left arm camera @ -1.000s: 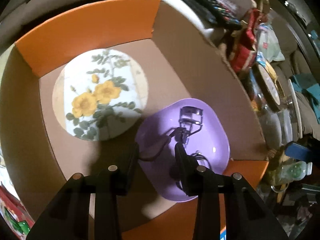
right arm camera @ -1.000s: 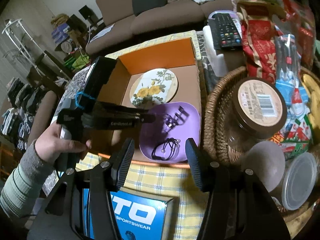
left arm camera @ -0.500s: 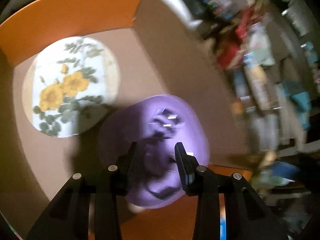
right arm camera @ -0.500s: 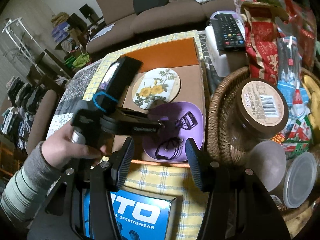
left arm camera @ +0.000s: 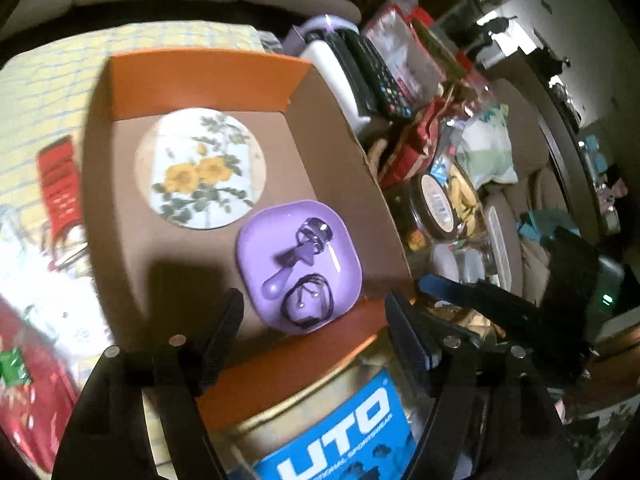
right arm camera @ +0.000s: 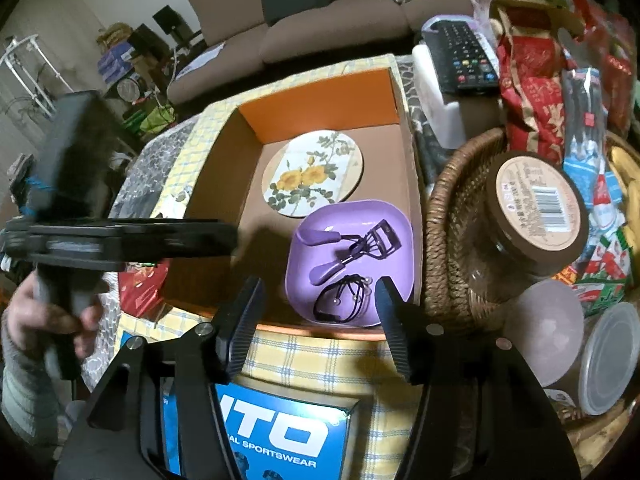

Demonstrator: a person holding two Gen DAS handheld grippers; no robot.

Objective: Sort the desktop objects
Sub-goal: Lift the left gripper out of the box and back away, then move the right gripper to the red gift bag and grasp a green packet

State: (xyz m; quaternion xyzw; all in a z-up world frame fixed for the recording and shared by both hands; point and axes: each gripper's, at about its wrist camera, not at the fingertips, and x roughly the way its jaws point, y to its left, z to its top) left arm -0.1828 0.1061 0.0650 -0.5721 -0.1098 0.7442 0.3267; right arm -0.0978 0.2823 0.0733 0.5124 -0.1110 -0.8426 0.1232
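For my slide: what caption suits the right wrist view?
Eyelash curler and hair ties in purple dish, boxed.

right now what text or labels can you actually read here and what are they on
"ITO" over "AL SPORTSWEAR", cut off at the left: blue box under the right gripper.
"UTO": same box in the left wrist view.
Barcode and small print on the brown jar lid: too small to read.
Red snack packets: print not legible.
Remote control buttons: too small to read.
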